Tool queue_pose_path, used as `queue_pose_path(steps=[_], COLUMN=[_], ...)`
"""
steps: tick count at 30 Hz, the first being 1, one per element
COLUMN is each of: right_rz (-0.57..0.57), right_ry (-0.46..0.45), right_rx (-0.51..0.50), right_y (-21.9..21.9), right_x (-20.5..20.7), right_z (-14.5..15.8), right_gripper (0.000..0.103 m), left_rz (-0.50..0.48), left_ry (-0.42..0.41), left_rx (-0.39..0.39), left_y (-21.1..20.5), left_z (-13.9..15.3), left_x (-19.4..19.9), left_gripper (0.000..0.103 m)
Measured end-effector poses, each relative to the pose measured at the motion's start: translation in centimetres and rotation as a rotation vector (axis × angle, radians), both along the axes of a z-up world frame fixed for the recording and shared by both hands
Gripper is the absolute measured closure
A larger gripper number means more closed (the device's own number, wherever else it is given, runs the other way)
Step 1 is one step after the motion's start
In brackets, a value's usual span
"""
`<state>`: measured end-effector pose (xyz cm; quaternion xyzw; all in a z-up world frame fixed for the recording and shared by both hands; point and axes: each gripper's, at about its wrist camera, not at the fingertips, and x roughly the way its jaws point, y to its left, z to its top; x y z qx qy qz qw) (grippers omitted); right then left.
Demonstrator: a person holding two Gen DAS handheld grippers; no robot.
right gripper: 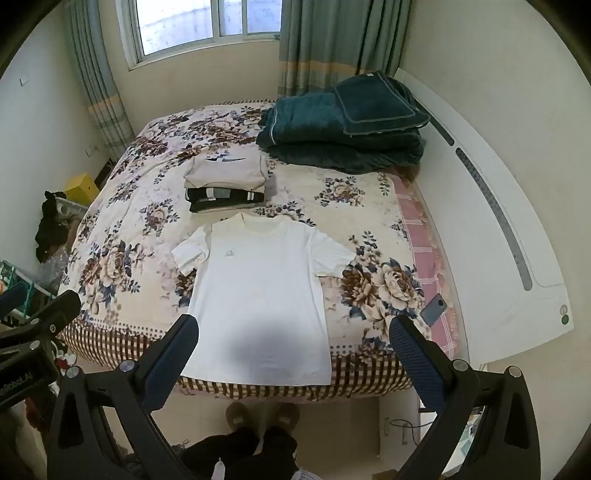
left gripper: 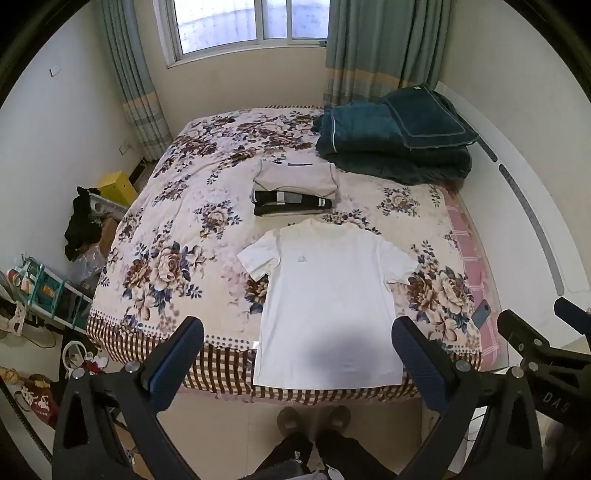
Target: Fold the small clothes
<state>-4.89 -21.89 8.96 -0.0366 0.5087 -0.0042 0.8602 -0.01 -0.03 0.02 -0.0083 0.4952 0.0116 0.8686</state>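
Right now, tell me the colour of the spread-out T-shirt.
White T-shirt, clearest in the right wrist view.

A plain white cotton T-shirt (left gripper: 328, 302) lies near the foot edge of a cream bedspread (left gripper: 177, 206) with brown-and-blue flowers and a checked hem; dark teal quilted bedding (left gripper: 391, 144) fills the head corner.

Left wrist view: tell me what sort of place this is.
Most likely a home bedroom. A bed with a floral bedspread fills the room, a folded dark green quilt sits near the headboard, and a curtained window is behind. A white T-shirt lies spread flat.
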Motion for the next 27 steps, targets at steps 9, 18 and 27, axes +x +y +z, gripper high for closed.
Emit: queue_pose_path(steps=[9, 18, 27], right_rz=[0.005, 0.002, 0.022], right_ry=[-0.005, -0.005, -0.019], right_rx=[0.015, 0.022, 0.020], right_y=[0.0, -0.1, 0.3], right_x=[0.0, 0.3, 0.3], right_z=[0.3, 0.8, 1.5], right_gripper=[0.000, 0.000, 0.000], left_rz=[-0.002, 0.003, 0.005], left_ry=[-0.005, -0.013, -0.023], left_rx=[0.001, 0.003, -0.001], left_y=[-0.4, -0.6, -0.2], left_z=[-0.2, 0.3, 0.9], left_x=[0.5, 0.6, 0.6], left_gripper=[0.000, 0.000, 0.000])
